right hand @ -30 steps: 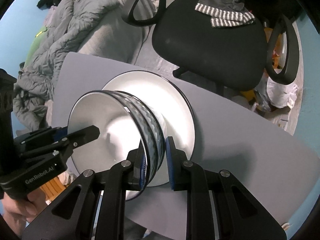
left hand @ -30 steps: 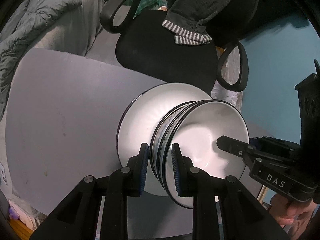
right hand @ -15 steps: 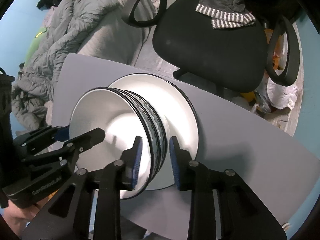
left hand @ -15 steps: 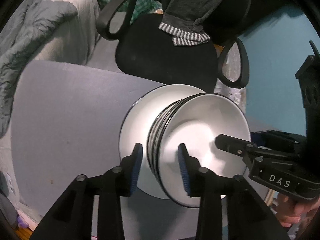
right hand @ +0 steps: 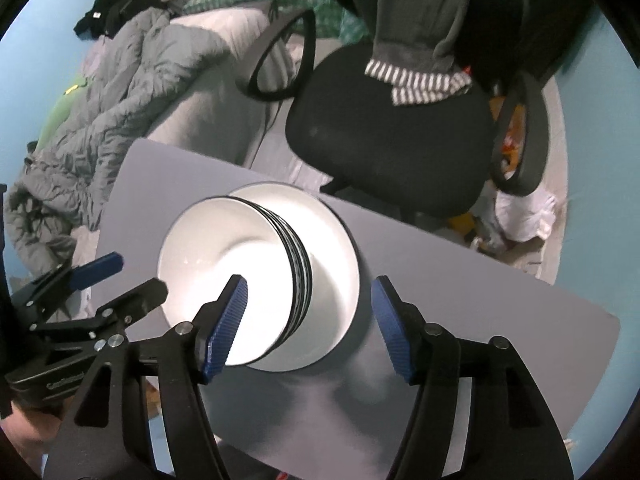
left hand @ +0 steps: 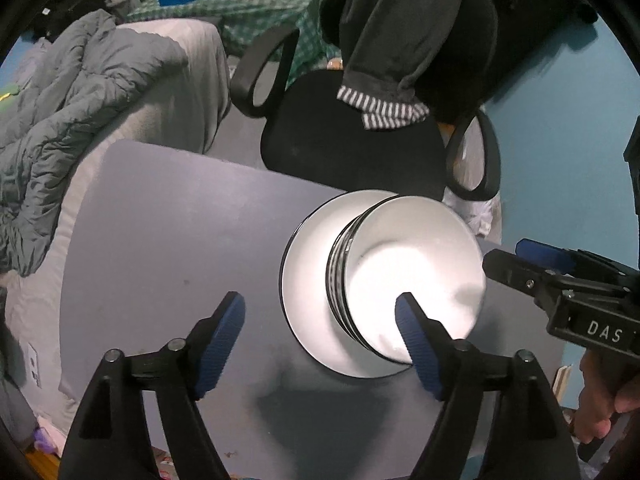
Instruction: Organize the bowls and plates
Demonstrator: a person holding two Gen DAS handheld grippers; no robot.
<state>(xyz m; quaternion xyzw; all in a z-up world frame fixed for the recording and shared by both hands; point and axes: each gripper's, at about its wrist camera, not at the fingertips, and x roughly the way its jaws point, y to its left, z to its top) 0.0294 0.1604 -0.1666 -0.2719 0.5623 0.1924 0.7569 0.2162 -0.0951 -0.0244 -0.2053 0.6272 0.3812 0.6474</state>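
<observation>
Two or more nested bowls (left hand: pixel 416 276), glossy white inside with black rims and a patterned band outside, sit on a round white plate (left hand: pixel 308 264) with a thin dark edge, on the matte grey table (left hand: pixel 168 232). Left gripper (left hand: pixel 320 320) is spread wide, holding nothing. Right gripper (right hand: pixel 308 312) is likewise spread; ribbed blue pads (right hand: pixel 228 320).

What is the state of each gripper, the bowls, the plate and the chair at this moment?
left gripper: open wide, holding nothing
right gripper: open wide, holding nothing
stack of bowls: nested, resting on the plate, free of both grippers
plate: flat on the table, under the bowls
office chair: empty seat, a grey garment draped over its back
</observation>
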